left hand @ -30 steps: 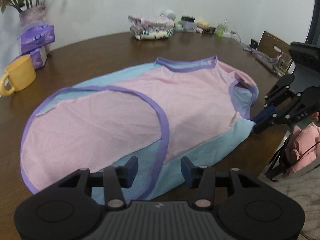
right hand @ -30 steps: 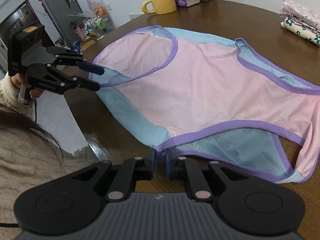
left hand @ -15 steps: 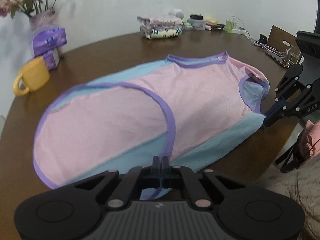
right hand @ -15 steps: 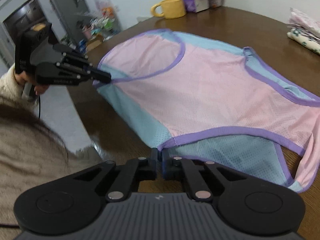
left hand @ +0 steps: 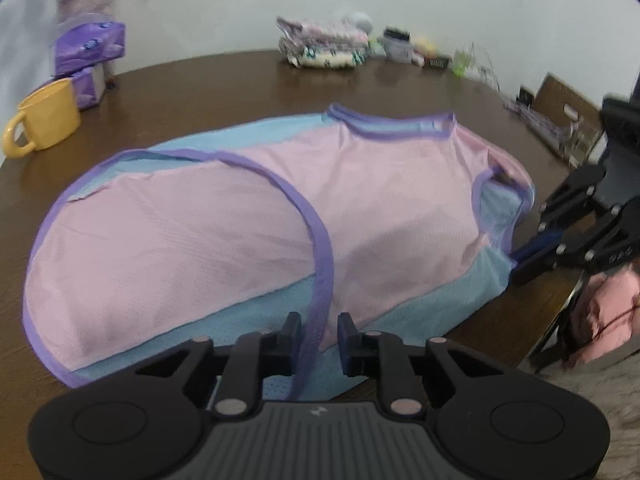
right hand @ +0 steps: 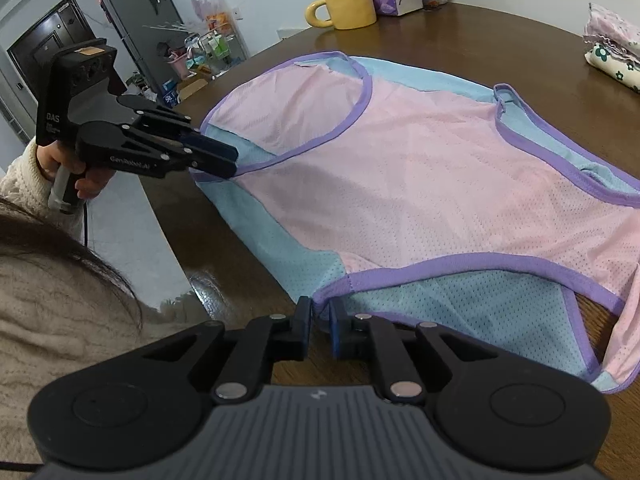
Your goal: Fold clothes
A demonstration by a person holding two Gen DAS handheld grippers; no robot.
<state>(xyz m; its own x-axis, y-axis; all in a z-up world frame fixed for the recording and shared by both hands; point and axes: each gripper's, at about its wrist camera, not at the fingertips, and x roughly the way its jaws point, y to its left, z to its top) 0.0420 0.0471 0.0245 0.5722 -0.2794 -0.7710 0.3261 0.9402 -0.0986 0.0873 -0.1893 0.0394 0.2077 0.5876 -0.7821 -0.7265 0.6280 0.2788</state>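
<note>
Lying flat across the brown wooden table [right hand: 460, 36], the pink and blue mesh top [right hand: 420, 184] with purple trim is spread out in front of you, its near edge running along the table's side where you sit. Your left gripper [left hand: 319, 334] has its jaws opening, a narrow gap between them, with the purple trim band [left hand: 316, 264] of the garment passing through that gap; the pads do not look to be pressing on it. In the right wrist view that same gripper [right hand: 228, 160] reaches the top's edge near the armhole. Your right gripper [right hand: 320, 328] is also opening, fingers only slightly apart, with the purple-edged corner of the top sitting right at the fingertips. A yellow mug [left hand: 46, 120] and purple tissue packs [left hand: 90, 46] stand at the far side, and a folded pile of clothes [left hand: 324, 48] rests by the wall.
</note>
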